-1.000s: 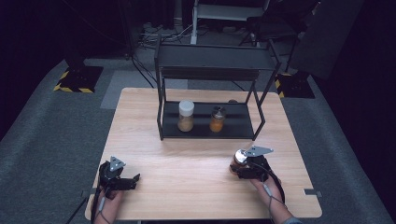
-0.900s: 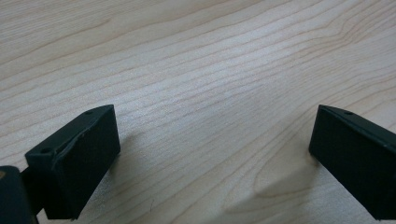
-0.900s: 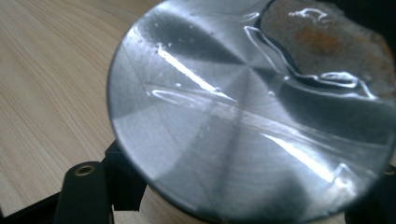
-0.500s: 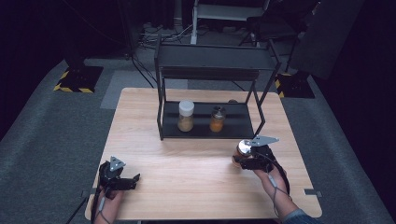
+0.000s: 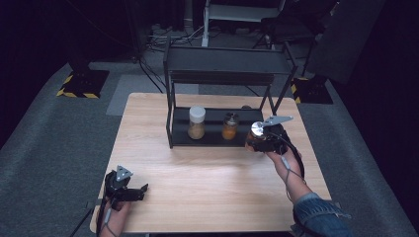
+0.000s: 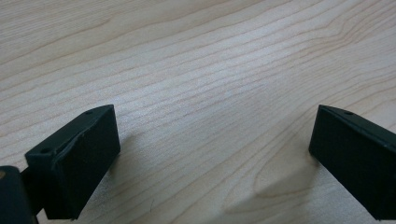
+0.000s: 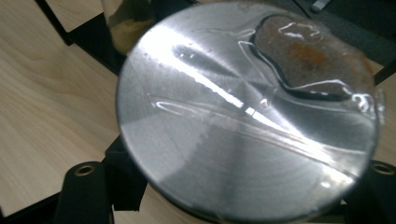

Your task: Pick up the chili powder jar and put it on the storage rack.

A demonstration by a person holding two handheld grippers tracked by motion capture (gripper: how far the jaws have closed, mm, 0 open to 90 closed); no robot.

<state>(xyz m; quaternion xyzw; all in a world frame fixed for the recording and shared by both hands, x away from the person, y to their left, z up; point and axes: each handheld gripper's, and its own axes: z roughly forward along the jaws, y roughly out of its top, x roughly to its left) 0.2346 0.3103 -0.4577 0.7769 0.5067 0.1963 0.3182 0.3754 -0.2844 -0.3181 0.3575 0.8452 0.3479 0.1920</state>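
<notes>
My right gripper (image 5: 256,141) is shut on a jar with a shiny silver lid (image 5: 257,129) and holds it just off the table, by the front right corner of the black two-level rack (image 5: 225,61). In the right gripper view the silver lid (image 7: 247,116) looms close, with one black finger (image 7: 86,191) below it at the left. On the rack's lower shelf (image 5: 213,138) stand a white-lidded jar (image 5: 196,123) and a smaller amber jar (image 5: 229,126). My left gripper (image 5: 137,191) rests open near the table's front left corner, with bare wood between its fingers (image 6: 77,158).
The wooden table (image 5: 212,182) spreads wide between the two hands. The rack's upright posts and top shelf stand over the jars. Dark carpet, cables and stand feet with yellow-black tape (image 5: 79,84) surround the table.
My right gripper has lifted the silver-lidded jar and carried it away from the front edge, toward the rack's right front corner. The left gripper has stayed put.
</notes>
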